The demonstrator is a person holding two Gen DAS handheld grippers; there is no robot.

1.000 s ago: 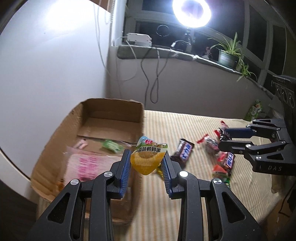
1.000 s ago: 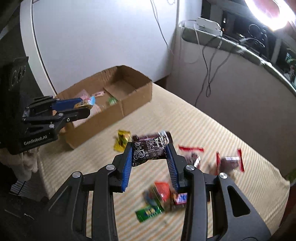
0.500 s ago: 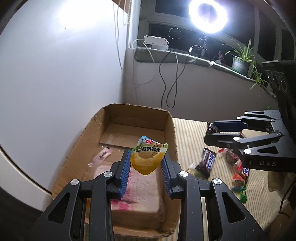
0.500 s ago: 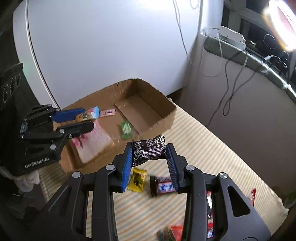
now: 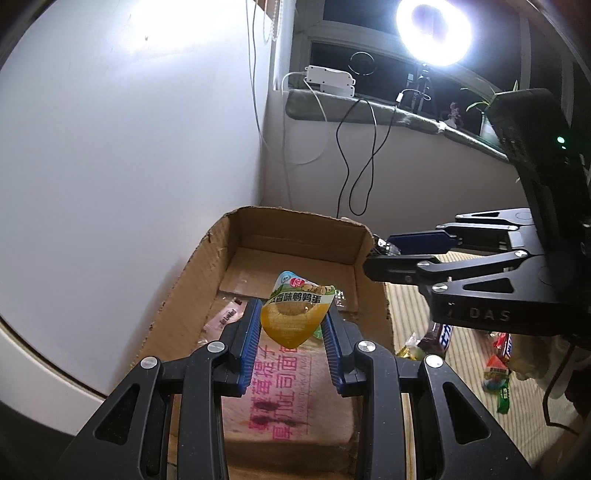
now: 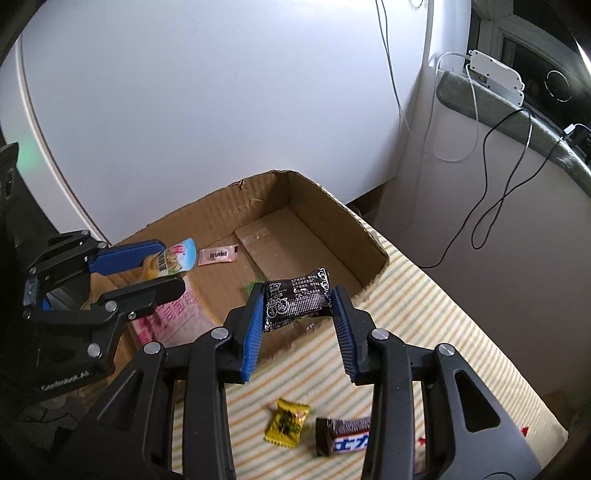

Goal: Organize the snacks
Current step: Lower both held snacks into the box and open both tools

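My left gripper [image 5: 291, 325] is shut on a yellow egg-snack pouch [image 5: 295, 314] and holds it above the open cardboard box [image 5: 207, 258]. It also shows in the right wrist view [image 6: 166, 266] with the pouch [image 6: 170, 260]. My right gripper [image 6: 297, 306] is shut on a black candy packet [image 6: 297, 302] above the box's near wall [image 6: 369, 251]. It shows in the left wrist view [image 5: 384, 254] at the box's right rim. Inside the box lie a pink-printed bread pack [image 5: 288, 402], a pink sachet [image 6: 217, 255] and a green sweet [image 6: 251, 286].
On the striped cloth [image 6: 424, 314] lie a yellow sweet [image 6: 286, 428] and a Snickers bar [image 6: 343, 437]; more wrapped snacks [image 5: 496, 354] lie to the right. White walls stand behind the box. A windowsill holds a power strip [image 5: 328, 79], cables and a ring light [image 5: 434, 31].
Both grippers have moved left from the snack pile to over the box, each still holding its snack. The right gripper now hangs at the box's edge.
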